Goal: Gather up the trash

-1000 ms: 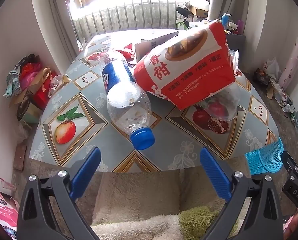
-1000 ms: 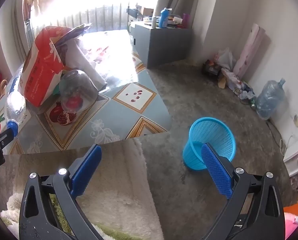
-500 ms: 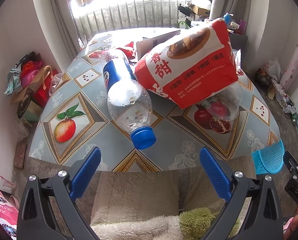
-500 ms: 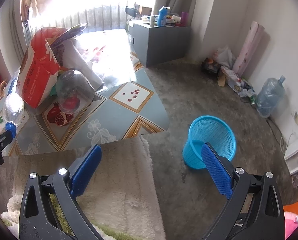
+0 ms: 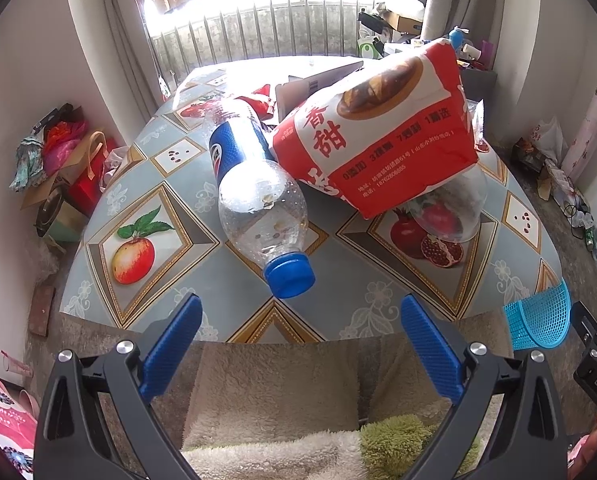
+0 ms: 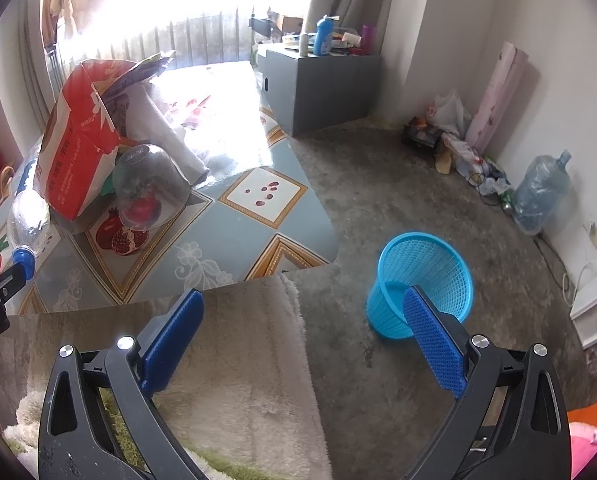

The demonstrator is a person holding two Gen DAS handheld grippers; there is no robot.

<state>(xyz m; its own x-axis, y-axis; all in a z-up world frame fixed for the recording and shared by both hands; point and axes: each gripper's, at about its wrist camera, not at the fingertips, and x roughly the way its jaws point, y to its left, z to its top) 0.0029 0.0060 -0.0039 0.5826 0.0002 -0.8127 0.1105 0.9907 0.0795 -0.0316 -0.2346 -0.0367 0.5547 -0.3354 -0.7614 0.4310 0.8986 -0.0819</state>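
Observation:
An empty plastic bottle (image 5: 254,196) with a blue cap lies on the fruit-patterned table (image 5: 158,216), cap toward me. A red snack bag (image 5: 378,140) leans over a clear upturned cup (image 5: 454,208). My left gripper (image 5: 298,320) is open and empty, just short of the bottle's cap. My right gripper (image 6: 302,320) is open and empty above the floor, beside the blue mesh bin (image 6: 422,280). The bottle (image 6: 28,220), bag (image 6: 78,148) and cup (image 6: 150,188) also show at the left of the right wrist view.
A fuzzy beige and green cloth (image 5: 274,392) lies under both grippers at the table's near edge. A grey cabinet (image 6: 318,84) stands behind the table. A water jug (image 6: 538,192) and clutter line the right wall. Bags (image 5: 58,160) sit on the floor at left.
The left gripper has drifted slightly, so the bottle and bag sit a little higher in view. The right gripper has barely moved. Both stay open.

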